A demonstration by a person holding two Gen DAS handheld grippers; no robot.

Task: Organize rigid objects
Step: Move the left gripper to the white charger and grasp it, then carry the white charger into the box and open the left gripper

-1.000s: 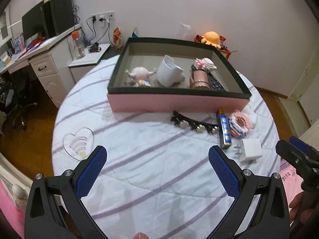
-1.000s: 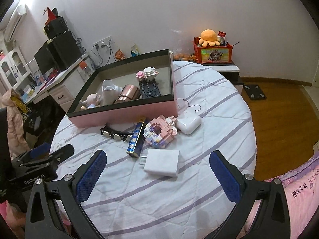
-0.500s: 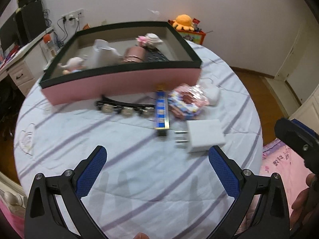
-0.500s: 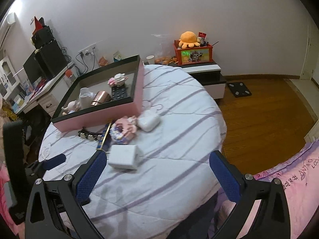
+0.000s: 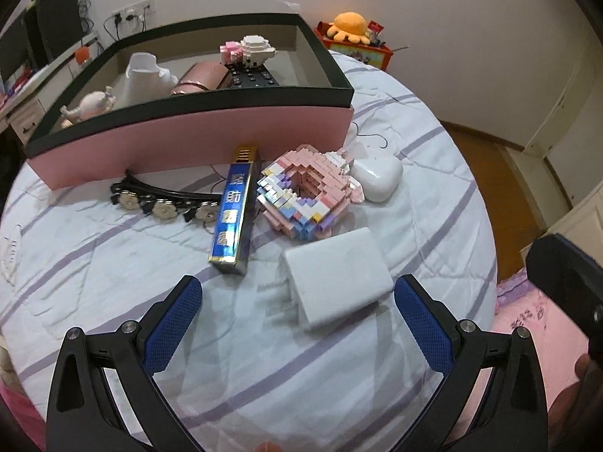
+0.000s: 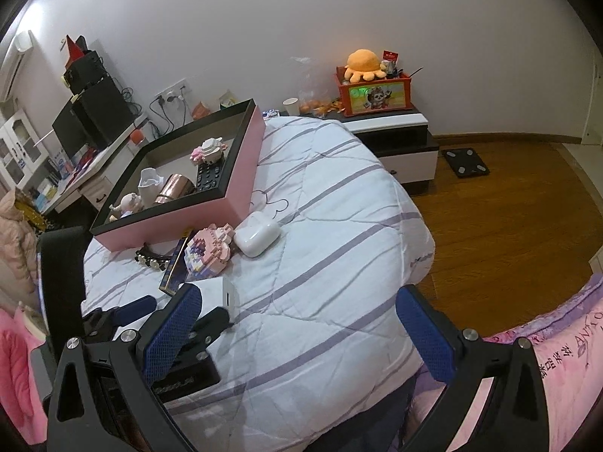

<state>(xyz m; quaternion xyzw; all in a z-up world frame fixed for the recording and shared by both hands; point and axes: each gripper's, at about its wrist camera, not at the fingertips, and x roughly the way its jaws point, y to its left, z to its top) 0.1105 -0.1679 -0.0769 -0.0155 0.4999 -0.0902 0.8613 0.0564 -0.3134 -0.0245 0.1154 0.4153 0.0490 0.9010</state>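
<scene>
at the bed's near edge, left gripper [image 5: 297, 312] now swung in over the white charger block [image 5: 335, 277], jaws spread wide, gripping nothing. pink storage box [image 5: 196, 139] up at the far edge, partly filled. right gripper [image 6: 297, 333] off over the right edge, splayed, empty. looks like the charger goes next.

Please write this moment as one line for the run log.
left tool: open, above white charger | right tool: open, empty | pink box: partly filled | blue box: outside
</scene>
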